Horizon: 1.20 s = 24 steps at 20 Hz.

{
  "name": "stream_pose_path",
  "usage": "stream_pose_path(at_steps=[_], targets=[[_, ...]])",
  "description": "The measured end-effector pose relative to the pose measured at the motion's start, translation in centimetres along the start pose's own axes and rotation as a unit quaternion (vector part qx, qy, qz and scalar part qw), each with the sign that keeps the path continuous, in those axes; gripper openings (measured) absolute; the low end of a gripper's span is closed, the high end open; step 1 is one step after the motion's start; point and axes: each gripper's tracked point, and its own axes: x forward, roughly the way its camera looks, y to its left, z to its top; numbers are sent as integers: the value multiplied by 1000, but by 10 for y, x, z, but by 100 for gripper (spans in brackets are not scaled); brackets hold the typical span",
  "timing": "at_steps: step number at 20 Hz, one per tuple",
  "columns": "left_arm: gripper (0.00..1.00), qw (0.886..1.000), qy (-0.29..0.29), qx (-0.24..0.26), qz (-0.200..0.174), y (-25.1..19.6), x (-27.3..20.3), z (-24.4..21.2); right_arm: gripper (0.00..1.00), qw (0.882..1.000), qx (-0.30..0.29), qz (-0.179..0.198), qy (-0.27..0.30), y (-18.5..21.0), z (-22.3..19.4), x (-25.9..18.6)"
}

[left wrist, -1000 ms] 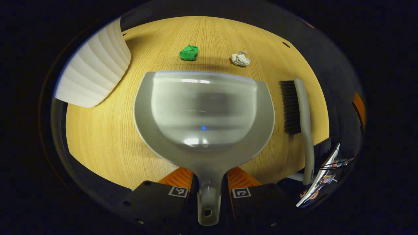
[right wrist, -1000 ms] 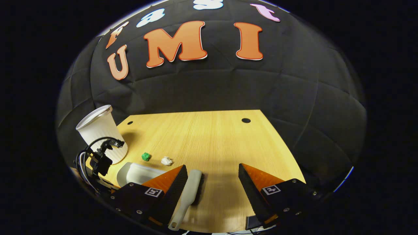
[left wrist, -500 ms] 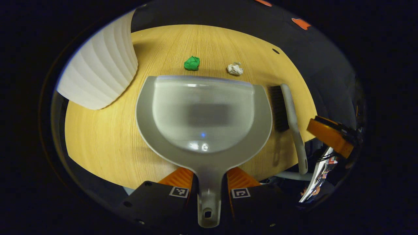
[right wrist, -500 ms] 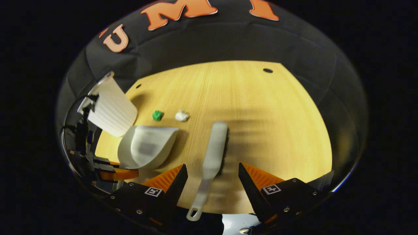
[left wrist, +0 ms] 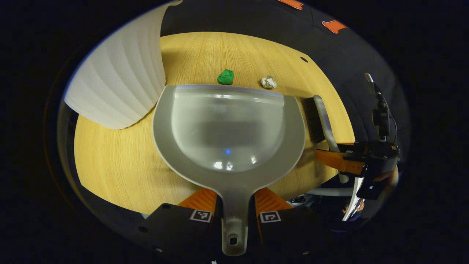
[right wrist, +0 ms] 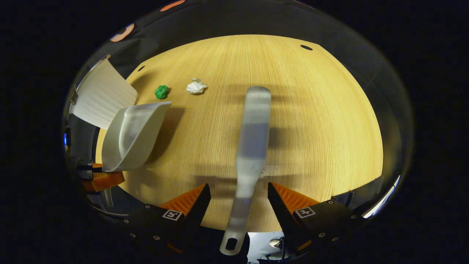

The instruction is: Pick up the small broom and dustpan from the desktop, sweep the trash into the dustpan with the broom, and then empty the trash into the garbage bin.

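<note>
In the left gripper view, the left gripper point(left wrist: 234, 205) sits at 6 o'clock with both fingers pressed against the handle of the grey dustpan point(left wrist: 229, 132), pinching it. The pan fills the centre, its open lip toward 12 o'clock, over the wooden desktop point(left wrist: 110, 161). Just beyond the lip lie a green paper ball point(left wrist: 225, 77) and, toward 1 o'clock, a white paper ball point(left wrist: 268, 82), apart from each other. The ribbed white garbage bin point(left wrist: 121, 84) stands at 10 o'clock, close to the pan's left rim. At 3 o'clock the small broom point(left wrist: 318, 119) lies beside the pan, dark bristles facing it. The right gripper point(left wrist: 344, 161) reaches in across the broom's handle at 4 o'clock; from here I cannot tell how its fingers stand.

In the right gripper view, the right gripper point(right wrist: 240, 200) is at 6 o'clock, fingers spread wide, with the broom point(right wrist: 253, 143) handle running between them and touching neither. The broom lies flat on the desktop point(right wrist: 322, 121), head toward 12 o'clock. At 9 o'clock the dustpan point(right wrist: 132, 135) is tilted, held by the left gripper point(right wrist: 100, 179) at 8 o'clock. The bin point(right wrist: 100, 97) is at 10 o'clock, and the green ball point(right wrist: 161, 91) and white ball point(right wrist: 196, 86) lie at 11 o'clock, just past the pan's lip.
</note>
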Motion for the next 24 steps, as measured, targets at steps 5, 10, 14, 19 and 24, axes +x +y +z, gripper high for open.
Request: stream_pose_path(at_steps=[5, 10, 14, 19, 24], targets=[[33, 1000, 3, 18, -11, 12, -6, 6, 95, 1000, -5, -16, 20, 1, 1, 9], [33, 1000, 9, 18, -19, 19, -4, 12, 94, 999, -4, -16, 46, 5, -5, 17], [33, 1000, 12, 17, -20, 26, -9, 13, 77, 998, -8, -22, 57, 4, -6, 20], [33, 999, 13, 27, -19, 25, -8, 11, 26, 998, -20, -17, 65, 6, -7, 22], [33, 998, 20, 65, 6, 32, 0, 7, 18, 998, -48, -15, 34, 7, 15, 11]])
